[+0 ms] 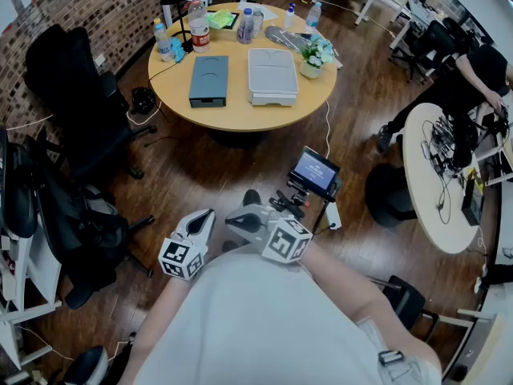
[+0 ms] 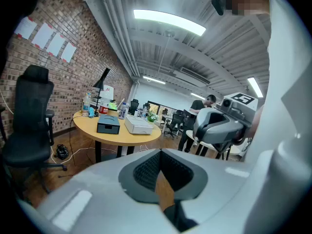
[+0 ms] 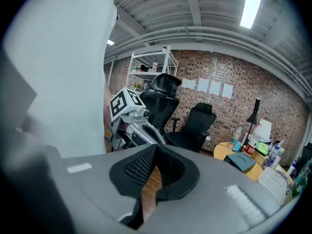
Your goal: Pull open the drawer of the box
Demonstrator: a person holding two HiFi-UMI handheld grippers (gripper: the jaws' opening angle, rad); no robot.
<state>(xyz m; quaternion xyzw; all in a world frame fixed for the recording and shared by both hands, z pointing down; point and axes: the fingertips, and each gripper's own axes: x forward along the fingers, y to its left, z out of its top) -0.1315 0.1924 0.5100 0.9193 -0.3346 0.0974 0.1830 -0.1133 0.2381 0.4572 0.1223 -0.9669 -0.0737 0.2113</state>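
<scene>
Approach pending: left claw and right claw, narrow and empty, hang well apart from box; next, reach its drawer.

I see round table at upper centre of frame. Dark drawer box and pale grey box side by side on it, bottles above them. Left gripper and right gripper at lower centre, close together over wood floor, well apart from table. Black chairs at left.
</scene>
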